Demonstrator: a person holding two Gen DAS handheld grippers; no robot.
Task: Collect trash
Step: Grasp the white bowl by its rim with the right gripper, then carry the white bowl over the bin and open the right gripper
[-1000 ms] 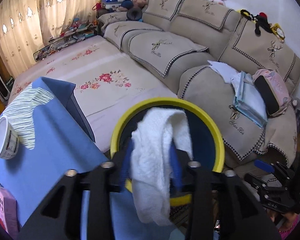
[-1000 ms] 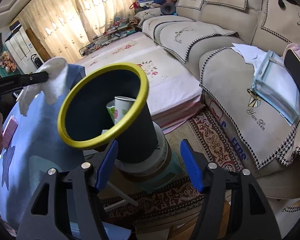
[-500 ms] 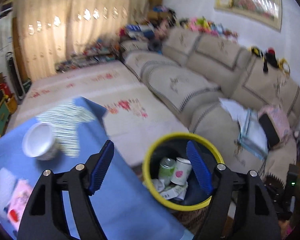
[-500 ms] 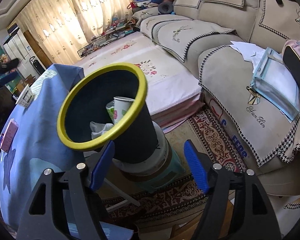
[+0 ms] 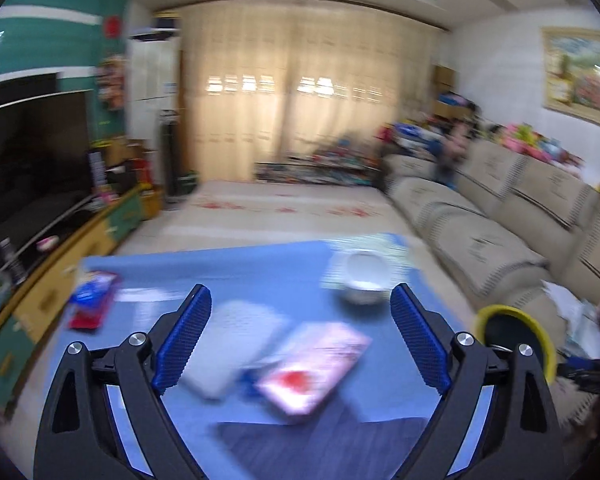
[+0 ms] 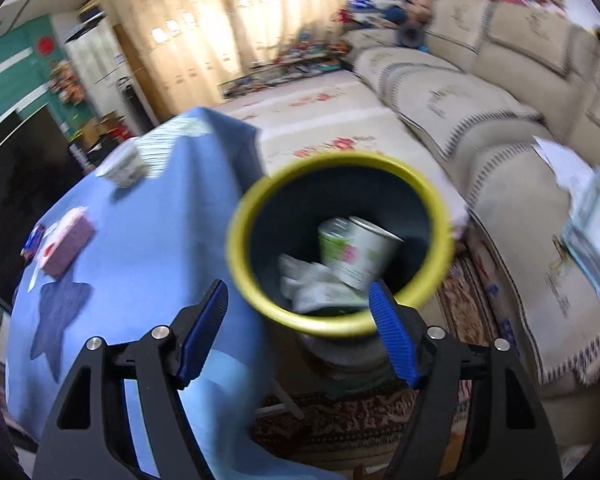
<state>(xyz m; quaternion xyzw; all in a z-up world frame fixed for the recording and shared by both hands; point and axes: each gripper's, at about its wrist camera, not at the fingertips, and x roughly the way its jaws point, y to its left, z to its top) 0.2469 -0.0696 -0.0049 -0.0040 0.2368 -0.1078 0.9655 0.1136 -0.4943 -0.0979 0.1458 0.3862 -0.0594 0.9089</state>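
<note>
Since the earlier frames, the white cloth has left my left gripper (image 5: 300, 340), whose jaws are opening with nothing between them, and it now lies in the yellow-rimmed bin (image 6: 340, 240) at centre frame beside two cups (image 6: 356, 252). My right gripper (image 6: 300, 328) stands wide and empty before the bin. Lower centre, a pink packet (image 5: 312, 372) and a white cup (image 5: 364, 276) remain on the blue tablecloth (image 5: 260, 276), the sofa (image 5: 500, 232) at right.

The left gripper (image 5: 300, 340) has dropped the white tissue (image 6: 304, 280) into the yellow-rimmed bin (image 6: 340, 240). Its empty jaws are opening, now over the blue table (image 5: 260, 280).
</note>
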